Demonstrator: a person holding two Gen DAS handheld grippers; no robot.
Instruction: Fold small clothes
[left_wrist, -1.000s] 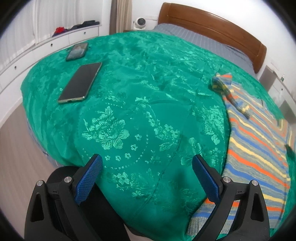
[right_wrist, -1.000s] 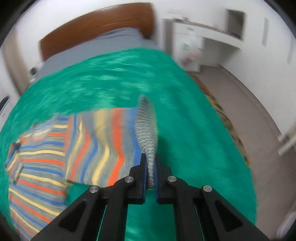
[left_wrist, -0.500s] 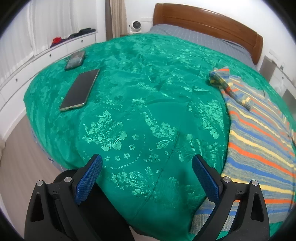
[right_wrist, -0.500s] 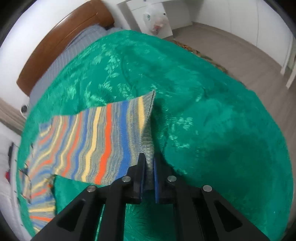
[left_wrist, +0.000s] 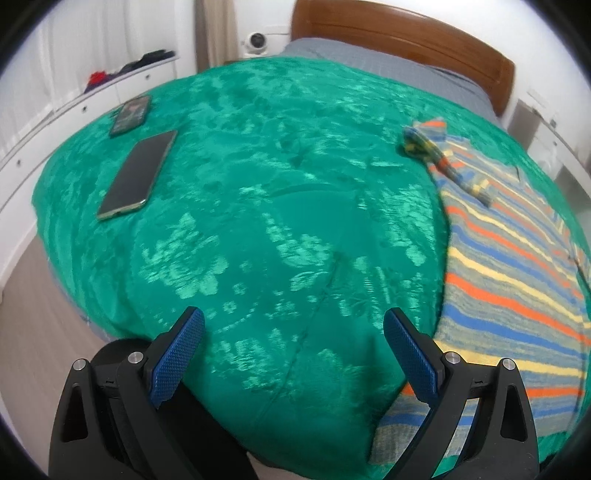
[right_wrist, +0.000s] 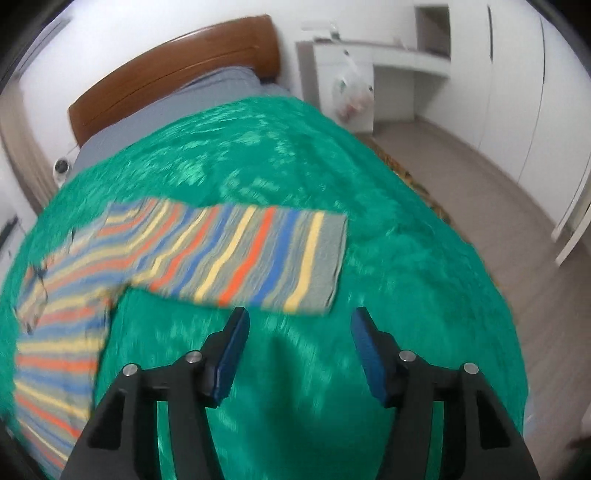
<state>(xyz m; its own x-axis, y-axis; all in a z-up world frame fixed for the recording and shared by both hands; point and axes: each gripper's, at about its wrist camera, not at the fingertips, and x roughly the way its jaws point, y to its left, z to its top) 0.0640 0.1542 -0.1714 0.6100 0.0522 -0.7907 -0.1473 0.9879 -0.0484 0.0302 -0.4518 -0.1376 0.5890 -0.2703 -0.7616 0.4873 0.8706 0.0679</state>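
A striped sweater in grey, blue, orange and yellow lies on the green bedspread (left_wrist: 258, 221). In the right wrist view its sleeve (right_wrist: 258, 254) lies spread flat to the right of its body (right_wrist: 62, 317). My right gripper (right_wrist: 299, 347) is open and empty, just in front of the sleeve's cuff, apart from it. In the left wrist view the sweater (left_wrist: 509, 280) lies at the right, its other sleeve bunched (left_wrist: 432, 147) at the far end. My left gripper (left_wrist: 291, 354) is open and empty over the bed's near edge, left of the sweater's hem.
Two phones (left_wrist: 138, 177) (left_wrist: 131, 114) lie on the bedspread's far left. A wooden headboard (left_wrist: 406, 37) stands behind. White drawers (left_wrist: 74, 110) run along the left wall. A white desk with a hanging plastic bag (right_wrist: 351, 96) and floor lie to the right.
My right gripper has opened and let go of the sleeve, which now lies flat on the bedspread. The left gripper has stayed open and shifted slightly.
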